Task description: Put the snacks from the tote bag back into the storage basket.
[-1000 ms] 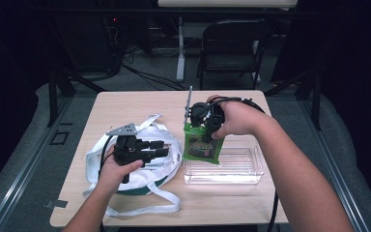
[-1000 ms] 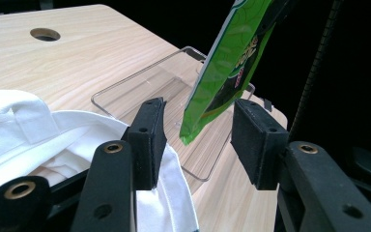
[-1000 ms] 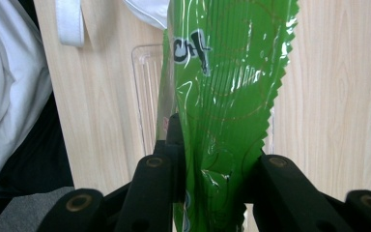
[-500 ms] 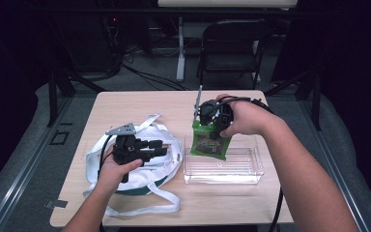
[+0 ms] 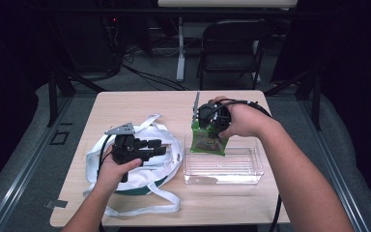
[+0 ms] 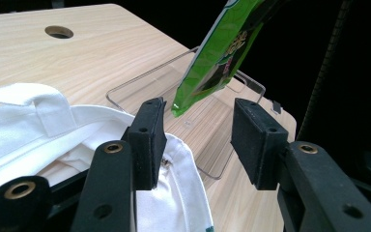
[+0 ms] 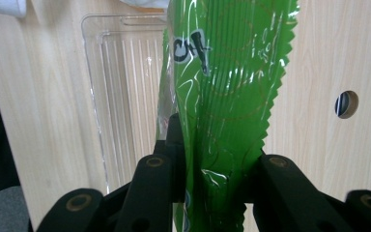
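while tongs (image 5: 207, 135) grip packet (image 5: 207, 142), tray (image 5: 251, 166) below

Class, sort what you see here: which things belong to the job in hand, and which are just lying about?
In the job: right gripper, green packet, clear tray, white bag, left gripper.
Lying about: folding chair, floor cables.

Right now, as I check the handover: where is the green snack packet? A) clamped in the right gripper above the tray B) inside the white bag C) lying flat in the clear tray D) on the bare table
A: the right gripper pinches the green snack packet, which hangs over the clear tray.
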Motion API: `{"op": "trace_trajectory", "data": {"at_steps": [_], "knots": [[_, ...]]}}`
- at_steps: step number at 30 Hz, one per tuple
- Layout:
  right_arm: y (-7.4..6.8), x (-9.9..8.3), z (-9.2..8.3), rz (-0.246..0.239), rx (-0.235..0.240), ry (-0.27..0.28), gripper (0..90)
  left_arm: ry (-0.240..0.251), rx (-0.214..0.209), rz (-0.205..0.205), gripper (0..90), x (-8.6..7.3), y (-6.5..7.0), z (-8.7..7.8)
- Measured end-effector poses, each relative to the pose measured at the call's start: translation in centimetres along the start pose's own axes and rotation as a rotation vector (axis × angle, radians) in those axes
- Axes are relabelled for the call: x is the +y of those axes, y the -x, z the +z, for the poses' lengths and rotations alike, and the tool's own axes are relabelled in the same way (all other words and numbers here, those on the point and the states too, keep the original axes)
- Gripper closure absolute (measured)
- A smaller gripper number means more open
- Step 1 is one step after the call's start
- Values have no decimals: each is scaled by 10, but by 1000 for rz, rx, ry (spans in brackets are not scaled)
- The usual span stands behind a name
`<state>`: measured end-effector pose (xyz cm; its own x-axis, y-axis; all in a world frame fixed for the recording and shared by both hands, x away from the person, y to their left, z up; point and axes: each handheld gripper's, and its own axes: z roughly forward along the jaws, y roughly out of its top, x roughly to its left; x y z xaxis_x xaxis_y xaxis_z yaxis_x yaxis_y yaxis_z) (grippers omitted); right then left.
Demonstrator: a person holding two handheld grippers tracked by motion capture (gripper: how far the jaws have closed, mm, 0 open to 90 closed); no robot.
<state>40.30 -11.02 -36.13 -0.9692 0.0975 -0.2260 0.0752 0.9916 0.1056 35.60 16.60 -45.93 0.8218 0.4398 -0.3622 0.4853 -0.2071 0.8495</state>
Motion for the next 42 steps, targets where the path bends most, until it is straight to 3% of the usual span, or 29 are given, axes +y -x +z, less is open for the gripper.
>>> {"op": "trace_trajectory", "data": {"at_steps": [7, 23, 35, 42], "knots": [[-1, 1, 11, -23, -27, -24, 748, -3, 2, -3, 555, 0, -2, -1], [1, 4, 41, -30, -14, 1, 746, 2, 10, -16, 555, -1, -6, -2], [15, 6, 64, -26, -19, 2, 744, 21, 21, -25, 556, -2, -9, -9], [21, 5, 81, -39, -12, -32, 743, 24, 41, -30, 557, -5, -9, -15]]}}
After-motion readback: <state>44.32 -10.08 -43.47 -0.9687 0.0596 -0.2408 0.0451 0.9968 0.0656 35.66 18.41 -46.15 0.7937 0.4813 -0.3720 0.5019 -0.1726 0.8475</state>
